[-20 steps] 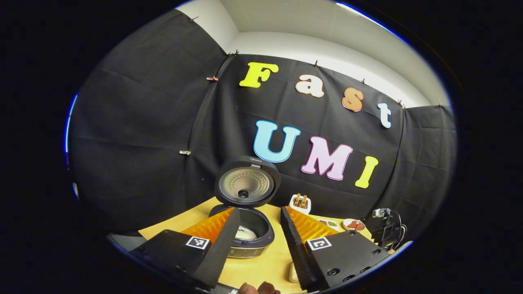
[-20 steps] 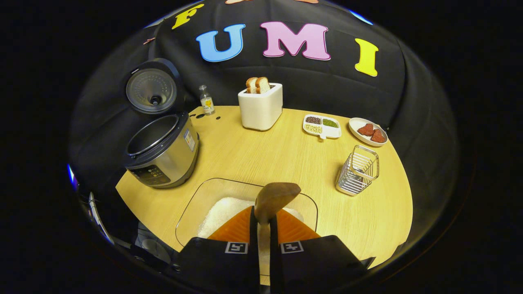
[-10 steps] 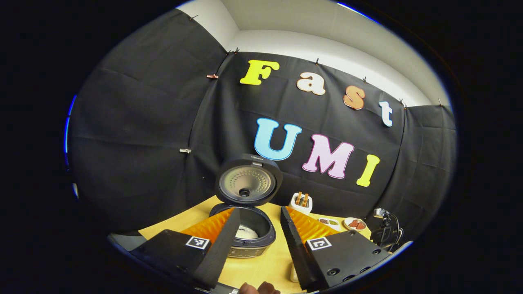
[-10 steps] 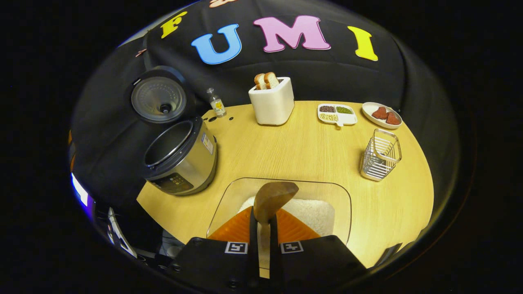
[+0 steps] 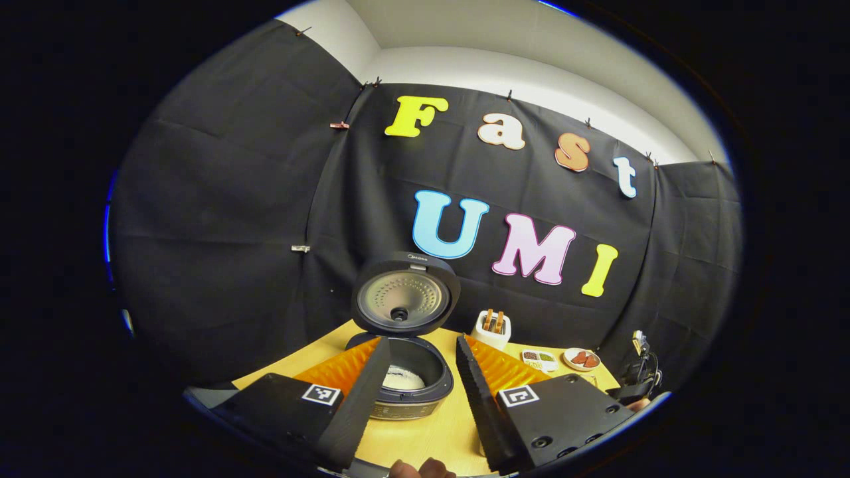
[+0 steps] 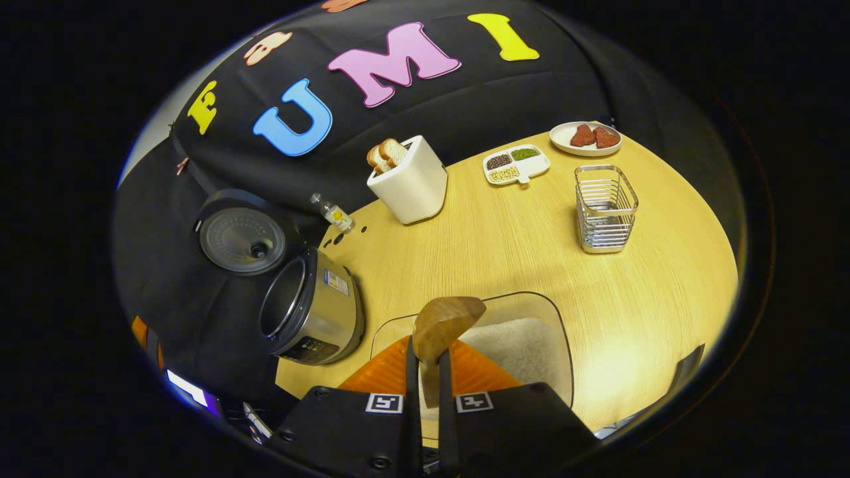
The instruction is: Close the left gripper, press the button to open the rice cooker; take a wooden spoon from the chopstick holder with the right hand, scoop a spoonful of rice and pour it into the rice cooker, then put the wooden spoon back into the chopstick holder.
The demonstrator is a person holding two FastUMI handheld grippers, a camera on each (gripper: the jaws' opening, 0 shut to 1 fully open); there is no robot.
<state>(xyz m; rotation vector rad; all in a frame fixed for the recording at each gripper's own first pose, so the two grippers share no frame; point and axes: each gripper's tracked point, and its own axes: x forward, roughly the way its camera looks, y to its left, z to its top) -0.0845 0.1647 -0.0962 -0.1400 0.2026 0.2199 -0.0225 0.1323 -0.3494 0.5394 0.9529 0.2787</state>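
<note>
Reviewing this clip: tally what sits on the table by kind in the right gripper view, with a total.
Appliances: 2, rice cooker and toaster
Dishes: 3, rice tray, divided dish, plate
Wire holders: 1, chopstick holder
Bottles: 1, small bottle
Total: 7

rice cooker: brushed metal, glossy
wooden spoon: smooth wood
chopstick holder: shiny wire
table: matt wood-grain

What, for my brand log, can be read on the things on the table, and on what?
No text is readable.
Mark on the rice cooker lid: too small.
Sticker on the rice cooker side: blurred.
Its control panel: too small.
Bottle label: too small.
</note>
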